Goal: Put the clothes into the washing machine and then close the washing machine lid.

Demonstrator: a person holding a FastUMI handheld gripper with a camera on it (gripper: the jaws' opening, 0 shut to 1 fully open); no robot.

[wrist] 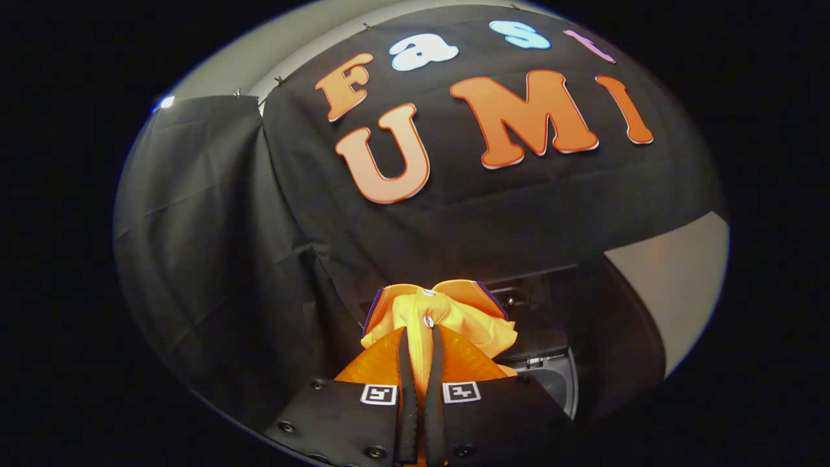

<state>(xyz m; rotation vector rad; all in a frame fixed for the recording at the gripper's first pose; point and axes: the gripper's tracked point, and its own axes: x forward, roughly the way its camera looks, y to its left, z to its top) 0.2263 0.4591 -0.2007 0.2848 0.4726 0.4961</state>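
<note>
Clothes, here a single orange-yellow garment [447, 318] with dark trim at its edges, hang bunched in the gripper [420, 337]. The two fingers stand nearly together, with a fold of the fabric pinched in the narrow gap between them; both appear to press on the cloth. The bulk of the garment spills out just ahead of and above the fingertips, held clear of any surface.

Beyond and to the right of the fingers lies the washing machine [551, 305], a dark body whose top panel shows behind the garment. Lower, beside the gripper body, a pale curved rim [563, 383] is visible, probably the edge of the drum opening or of the raised lid; which of the two cannot be told. Black cloth [214, 246] forms the booth wall behind.

Stage of the task, as judged from this arrangement: the garment is grasped and lifted, and carried near the machine, but not yet inside it. Remaining steps are to bring the cloth over the opening, release it into the drum, and then shut the lid. The lid's present position is not clearly shown.
</note>
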